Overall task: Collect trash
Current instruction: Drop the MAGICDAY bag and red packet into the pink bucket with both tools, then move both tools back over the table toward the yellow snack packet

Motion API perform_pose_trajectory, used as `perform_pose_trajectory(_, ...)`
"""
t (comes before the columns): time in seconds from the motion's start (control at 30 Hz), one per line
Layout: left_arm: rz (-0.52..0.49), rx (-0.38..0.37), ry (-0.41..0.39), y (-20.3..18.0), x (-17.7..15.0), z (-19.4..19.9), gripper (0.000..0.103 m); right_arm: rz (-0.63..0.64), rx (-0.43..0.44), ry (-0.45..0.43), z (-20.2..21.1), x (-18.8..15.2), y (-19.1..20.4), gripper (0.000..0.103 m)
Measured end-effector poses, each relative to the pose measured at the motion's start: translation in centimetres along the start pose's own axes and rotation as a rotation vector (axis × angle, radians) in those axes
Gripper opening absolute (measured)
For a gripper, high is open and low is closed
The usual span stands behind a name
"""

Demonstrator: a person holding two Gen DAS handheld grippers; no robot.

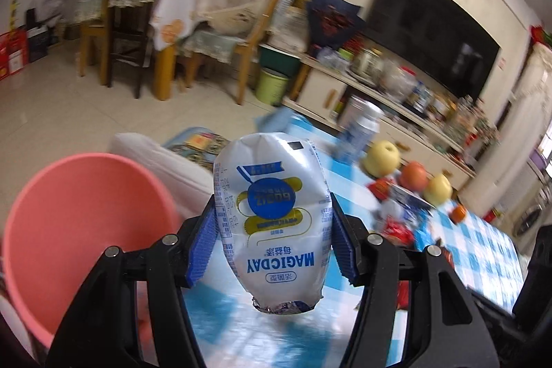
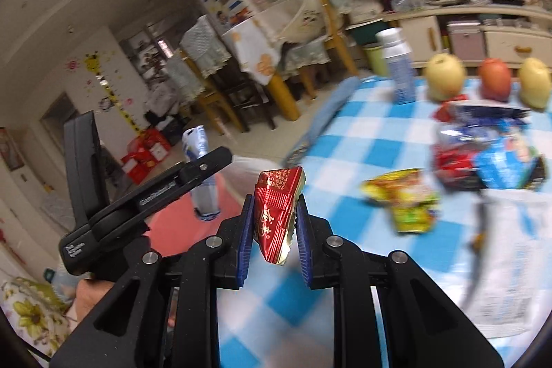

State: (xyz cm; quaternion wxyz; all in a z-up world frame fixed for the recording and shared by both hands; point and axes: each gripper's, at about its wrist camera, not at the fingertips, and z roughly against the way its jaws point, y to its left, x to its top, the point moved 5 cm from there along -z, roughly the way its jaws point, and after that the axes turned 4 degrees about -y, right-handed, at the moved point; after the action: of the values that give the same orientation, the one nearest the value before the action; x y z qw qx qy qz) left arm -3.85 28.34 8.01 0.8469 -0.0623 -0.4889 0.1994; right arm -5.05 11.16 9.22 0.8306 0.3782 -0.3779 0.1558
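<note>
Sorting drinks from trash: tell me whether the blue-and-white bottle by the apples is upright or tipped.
Upright: the bottle stands on the checked tablecloth, cap upward.

Black claw [image 1: 274,240] frames, ribbed blue pads [image 2: 245,247], silver screws.

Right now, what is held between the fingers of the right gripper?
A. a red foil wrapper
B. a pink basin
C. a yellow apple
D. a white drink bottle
A: in the right wrist view, the right gripper has its blue fingers pressed on a crumpled red foil wrapper.
</note>
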Motion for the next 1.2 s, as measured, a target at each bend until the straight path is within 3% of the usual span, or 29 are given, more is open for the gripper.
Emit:
perform_pose_trajectory(0.2, 0.078, 0.158, -0.030, 6.8, 1.9, 1.9, 0.060, 0.063, 0.090, 0.059, -4.6, -0.9, 6.7, 0.024)
perform_pose_trajectory(0.47, 0.179, 0.301, -0.041, 13.2, 2.8, 3.3, 0.060, 0.147, 0.148, 0.141, -9.8, -2.6, 13.2, 0.025)
perform_pose_trajectory(0.53, 0.199, 0.350, -0.037, 14.6, 2.7, 3.4, 0.069, 0.155, 0.135, 0.174, -11.2, -3.3, 13.8, 0.028)
perform_pose_trajectory(0.63, 0.231, 0.391, -0.039, 15.8, 2.7, 3.5, 0.084, 0.145, 0.081, 0.203, -12.6, -4.4, 13.6, 0.046)
perform_pose_trajectory(0.67, 0.235, 0.400, -0.045, 16.1, 2.7, 3.7, 0.085, 0.148, 0.053, 0.194, -12.5, -4.7, 13.3, 0.058)
perform_pose_trajectory(0.7, 0.237, 0.401, -0.054, 16.2, 2.6, 3.8, 0.085, 0.156, 0.024, 0.178, -12.2, -4.7, 13.0, 0.068)
perform_pose_trajectory(0.8, 0.222, 0.376, -0.100, 15.6, 2.8, 4.0, 0.086, 0.172, -0.045, 0.135, -11.0, -5.0, 11.8, 0.076)
perform_pose_trajectory(1.1, 0.048, 0.217, -0.263, 9.9, 3.3, 4.5, 0.090, 0.169, -0.160, 0.080, -7.5, -5.6, 7.7, 0.082)
perform_pose_trajectory(1.2, -0.041, 0.184, -0.268, 7.3, 3.1, 3.9, 0.090, 0.185, -0.208, 0.077, -6.4, -6.1, 6.4, 0.082)
